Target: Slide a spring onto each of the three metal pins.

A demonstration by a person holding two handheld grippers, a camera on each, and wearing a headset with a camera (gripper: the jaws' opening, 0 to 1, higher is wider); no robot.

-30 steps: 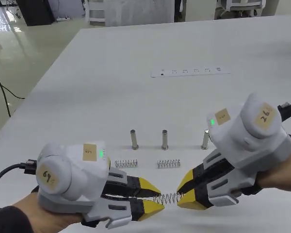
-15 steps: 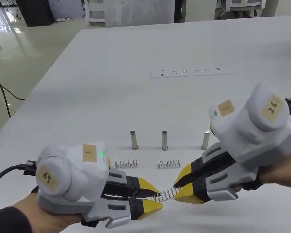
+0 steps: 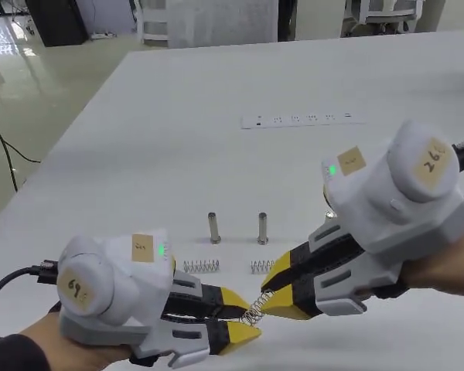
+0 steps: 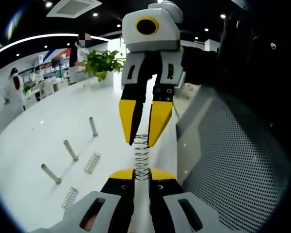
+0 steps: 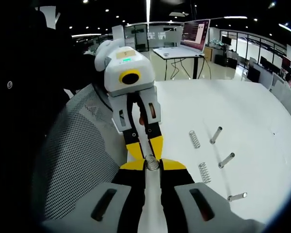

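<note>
While the left hand-held gripper [image 3: 255, 318] is closed on one end of a spring [image 3: 255, 309], the right hand-held gripper [image 3: 263, 299] pinches the other end, and the coil hangs above the counter [image 3: 139, 154], nearer the person than the middle pin [image 3: 262, 228]. Another pin [image 3: 214, 228] stands left of it. In the head view the right unit hides the third pin [image 4: 93, 126]. Two loose springs lie just in front of the middle pin: one [image 3: 201, 266] lies clear, the other [image 3: 260, 266] is partly covered by a jaw.
</note>
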